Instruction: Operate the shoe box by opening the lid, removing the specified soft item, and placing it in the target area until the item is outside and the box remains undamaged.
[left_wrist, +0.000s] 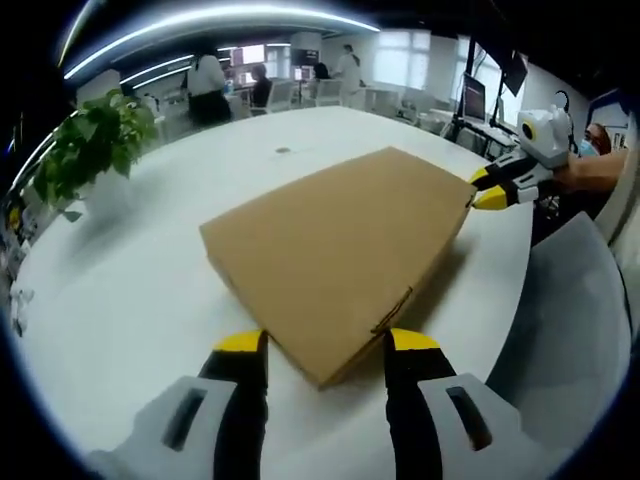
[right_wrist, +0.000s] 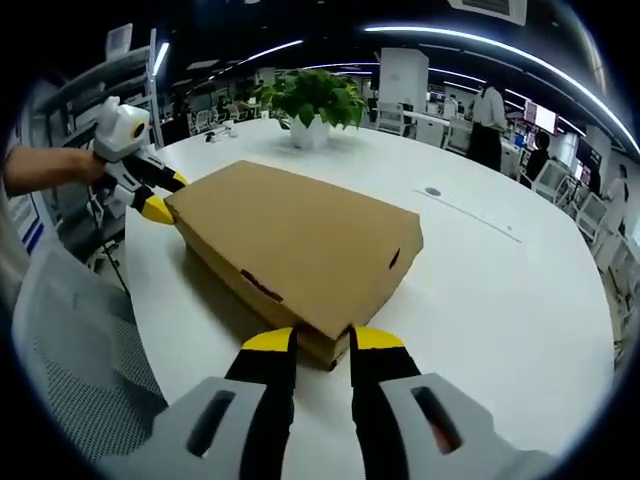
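A closed brown cardboard shoe box (left_wrist: 335, 250) lies flat on a round white surface (left_wrist: 150, 290), its lid still down. The left gripper (left_wrist: 325, 342) has its jaws apart around one corner, and the right gripper (right_wrist: 321, 338) sits at the opposite corner with jaws nearly together, seemingly pinching the lid edge. The opening step looks just underway; next calls for lifting the lid gently without tearing.

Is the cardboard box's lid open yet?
No, the shoe box lies on the white table with its lid flat and closed.
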